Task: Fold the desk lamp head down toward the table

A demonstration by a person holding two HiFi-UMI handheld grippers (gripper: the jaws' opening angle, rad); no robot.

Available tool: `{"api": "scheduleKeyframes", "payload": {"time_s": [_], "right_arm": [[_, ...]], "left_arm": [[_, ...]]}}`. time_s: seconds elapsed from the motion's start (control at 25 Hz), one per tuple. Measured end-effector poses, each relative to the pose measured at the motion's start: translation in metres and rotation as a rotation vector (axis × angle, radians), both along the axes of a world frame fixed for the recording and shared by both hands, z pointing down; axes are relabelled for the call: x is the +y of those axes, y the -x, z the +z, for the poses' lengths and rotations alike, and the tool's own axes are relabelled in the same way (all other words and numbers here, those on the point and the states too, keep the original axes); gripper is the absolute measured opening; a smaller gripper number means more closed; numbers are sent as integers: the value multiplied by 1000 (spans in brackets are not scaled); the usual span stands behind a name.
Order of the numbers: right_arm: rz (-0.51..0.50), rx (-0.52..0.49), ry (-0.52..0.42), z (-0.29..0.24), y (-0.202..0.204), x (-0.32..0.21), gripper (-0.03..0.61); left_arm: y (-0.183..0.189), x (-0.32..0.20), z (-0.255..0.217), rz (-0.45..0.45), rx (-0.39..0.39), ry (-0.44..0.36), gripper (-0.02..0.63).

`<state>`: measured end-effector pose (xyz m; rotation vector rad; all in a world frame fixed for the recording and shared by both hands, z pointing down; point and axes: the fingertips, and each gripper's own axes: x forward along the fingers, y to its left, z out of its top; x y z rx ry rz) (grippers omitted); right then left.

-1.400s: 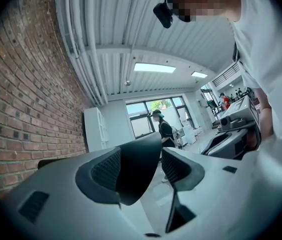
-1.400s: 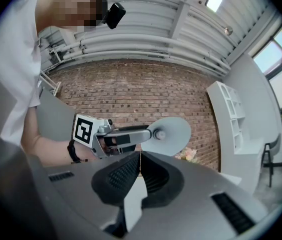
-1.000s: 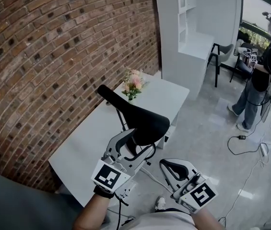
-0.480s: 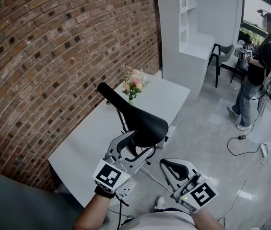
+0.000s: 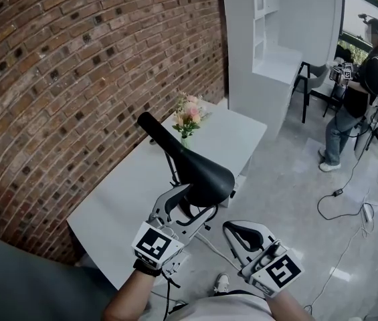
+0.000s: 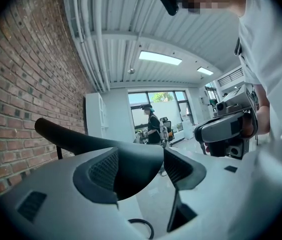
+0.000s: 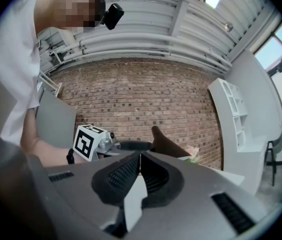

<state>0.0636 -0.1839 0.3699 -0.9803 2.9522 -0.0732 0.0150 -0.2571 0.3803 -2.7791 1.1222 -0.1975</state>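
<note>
The black desk lamp head (image 5: 189, 162) is long and flat and slants from the upper left down to a wide near end over the white table's (image 5: 128, 192) front corner. Its thin stem (image 5: 170, 167) stands behind it. My left gripper (image 5: 192, 202) holds that wide end from below, with the lamp head (image 6: 81, 141) lying between the jaws and against both pads. My right gripper (image 5: 232, 229) hangs beside it, off the table's edge, shut with nothing in it. In the right gripper view the pads (image 7: 141, 156) meet, and the lamp head (image 7: 168, 145) shows beyond them.
A small vase of pink flowers (image 5: 187, 116) stands on the table behind the lamp. A brick wall (image 5: 75, 79) runs along the left. A white shelf unit (image 5: 255, 45) stands past the table. A person (image 5: 356, 92), chairs (image 5: 309, 79) and floor cables (image 5: 349, 199) are at the right.
The lamp head and both grippers have barely moved. The person at the back right has stepped a little to the left.
</note>
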Motion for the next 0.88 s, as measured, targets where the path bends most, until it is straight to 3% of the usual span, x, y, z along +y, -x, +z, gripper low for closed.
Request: {"api": "scheduleKeyframes", "payload": {"time_s": [0.88], "right_arm": [[-21, 0, 8, 3, 3, -12, 18]], "left_arm": [[13, -17, 40, -69, -30, 78, 268]]}}
